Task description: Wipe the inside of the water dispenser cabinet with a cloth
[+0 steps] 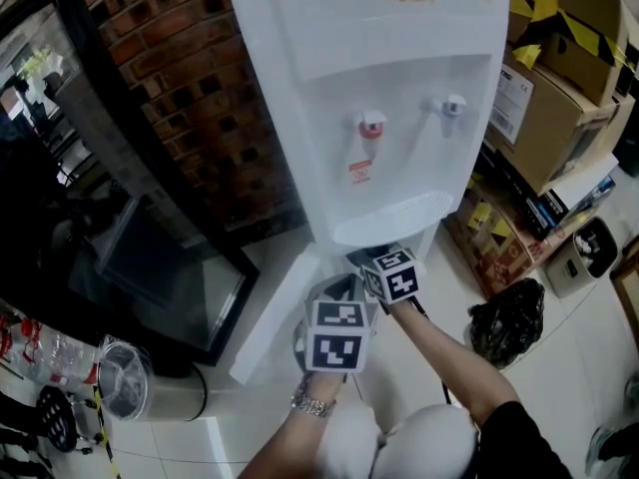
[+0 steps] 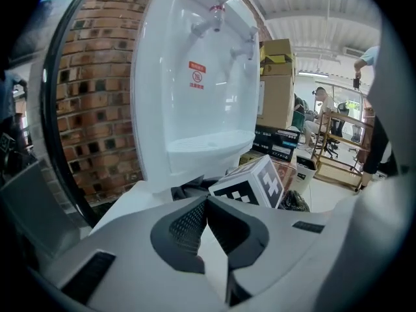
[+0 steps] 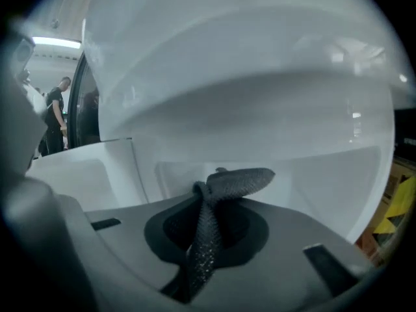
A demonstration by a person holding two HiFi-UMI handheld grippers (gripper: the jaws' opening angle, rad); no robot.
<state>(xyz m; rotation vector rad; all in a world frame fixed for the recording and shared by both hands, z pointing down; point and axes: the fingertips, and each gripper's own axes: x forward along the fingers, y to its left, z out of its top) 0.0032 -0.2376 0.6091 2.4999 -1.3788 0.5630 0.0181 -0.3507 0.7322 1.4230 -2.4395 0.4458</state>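
Faced a white water dispenser (image 1: 399,88) standing upright against a brick wall (image 1: 190,88), with a red tap (image 1: 371,125) and a blue tap (image 1: 452,106) above its drip tray (image 1: 384,223). Found the cabinet door (image 1: 280,312) below that tray swung open to the left.

Held the right gripper (image 1: 361,258) just under the drip tray, at the mouth of the cabinet, jaws clamped on a dark cloth (image 3: 237,179). Saw the cloth bunched and folded over past the jaw tips, with the cabinet's white inner walls (image 3: 305,174) close behind it; could not tell whether touching them.

Held the left gripper (image 2: 207,199) lower and just beside the right one, jaws pressed together at the tips, nothing between them.

Noted cardboard boxes (image 1: 559,88) and a black bag (image 1: 509,317) on the floor to the dispenser's right.
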